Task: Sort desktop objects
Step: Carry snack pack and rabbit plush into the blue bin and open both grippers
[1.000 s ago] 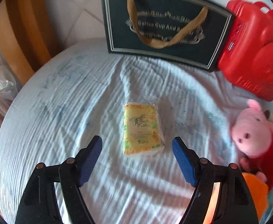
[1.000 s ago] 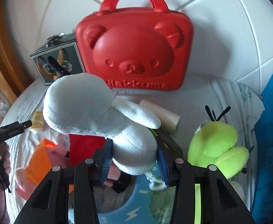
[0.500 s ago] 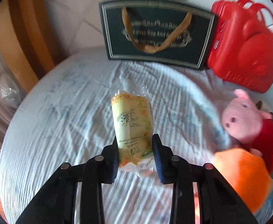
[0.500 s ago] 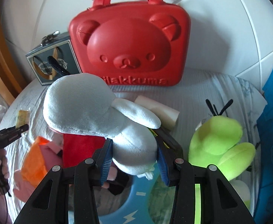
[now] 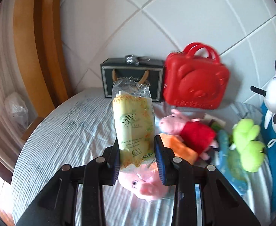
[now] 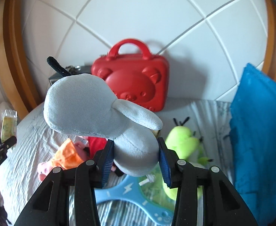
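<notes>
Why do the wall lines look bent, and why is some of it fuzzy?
Left wrist view: the fisheye lens bows the wall grooves and darkens the corners; the red bear case and pink pig toy are smeared by motion, while the tissue pack between the fingers stays sharp. Right wrist view: same curved distortion; the grey plush is crisp, the case's handle slightly soft.

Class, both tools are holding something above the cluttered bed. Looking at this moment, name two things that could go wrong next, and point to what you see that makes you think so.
1. The left tool pinches only the lower end of the tissue pack; its slippery wrapper could slide out.
2. The right tool squeezes the grey plush toy by its body while the big head overhangs to the left, so it may tip or pull free above the pig plush and green plush.
</notes>
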{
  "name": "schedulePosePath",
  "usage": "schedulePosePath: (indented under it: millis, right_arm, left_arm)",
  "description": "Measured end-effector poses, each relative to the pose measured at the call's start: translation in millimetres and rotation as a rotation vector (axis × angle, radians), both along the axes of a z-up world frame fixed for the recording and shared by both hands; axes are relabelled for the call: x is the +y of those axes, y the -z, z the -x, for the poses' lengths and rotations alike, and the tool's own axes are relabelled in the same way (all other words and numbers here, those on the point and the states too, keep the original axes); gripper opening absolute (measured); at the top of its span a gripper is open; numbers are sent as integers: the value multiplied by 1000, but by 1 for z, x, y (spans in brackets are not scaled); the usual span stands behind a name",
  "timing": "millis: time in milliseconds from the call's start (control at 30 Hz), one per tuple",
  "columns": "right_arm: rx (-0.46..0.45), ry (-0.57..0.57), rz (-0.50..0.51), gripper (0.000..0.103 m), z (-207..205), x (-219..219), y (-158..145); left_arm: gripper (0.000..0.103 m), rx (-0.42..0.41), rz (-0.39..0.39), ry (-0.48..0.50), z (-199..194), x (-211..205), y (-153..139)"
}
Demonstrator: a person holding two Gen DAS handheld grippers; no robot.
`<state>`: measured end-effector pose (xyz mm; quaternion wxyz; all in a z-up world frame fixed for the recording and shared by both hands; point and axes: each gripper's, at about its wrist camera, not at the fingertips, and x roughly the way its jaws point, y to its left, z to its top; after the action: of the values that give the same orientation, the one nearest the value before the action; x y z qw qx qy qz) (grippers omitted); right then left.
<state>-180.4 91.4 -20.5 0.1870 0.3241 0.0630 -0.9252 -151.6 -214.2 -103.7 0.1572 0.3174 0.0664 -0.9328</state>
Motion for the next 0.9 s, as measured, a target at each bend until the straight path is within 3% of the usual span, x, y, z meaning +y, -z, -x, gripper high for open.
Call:
schedulePosePath:
  millis: [200, 467, 733, 900]
  right_arm:
    - [129, 88, 21, 43, -61, 58, -49]
    - [252, 202, 59, 43, -125, 154, -95]
    - [311, 355, 49, 44, -151, 269, -115]
    - [296, 426, 28, 44, -156, 338, -114]
  left_arm:
    - [32, 81, 5, 83, -46, 61, -44]
    - [32, 183, 48, 262, -74, 174, -91]
    - [32, 259, 66, 453, -83, 306, -122]
    - [32, 283, 75, 568, -85, 398, -133]
